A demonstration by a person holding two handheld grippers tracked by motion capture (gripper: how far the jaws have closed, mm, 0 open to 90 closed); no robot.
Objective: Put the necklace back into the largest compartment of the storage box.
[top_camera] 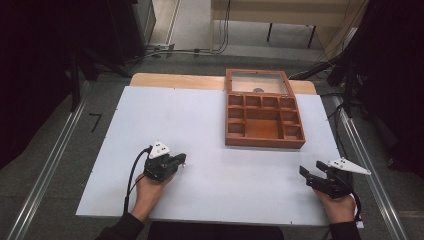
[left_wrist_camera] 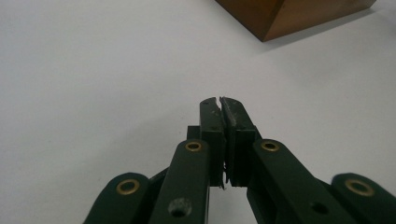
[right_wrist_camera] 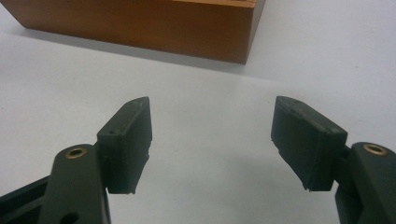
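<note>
A brown wooden box (top_camera: 264, 120) with several small compartments and a raised glass lid stands on the white table top (top_camera: 200, 135), right of centre. My left gripper (top_camera: 182, 159) rests at the near left of the table, pointing right toward the box; in the left gripper view its jaws are pressed together with nothing between them (left_wrist_camera: 220, 101), and a corner of the box (left_wrist_camera: 289, 16) lies ahead. My right gripper (top_camera: 309, 169) sits at the near right, jaws wide apart and empty (right_wrist_camera: 212, 105), facing the box's front wall (right_wrist_camera: 140, 23).
The table's wooden back edge (top_camera: 175, 80) shows behind the white sheet. Metal rails (top_camera: 45, 170) run along both sides of the table. Cables and dark equipment stand on the floor beyond.
</note>
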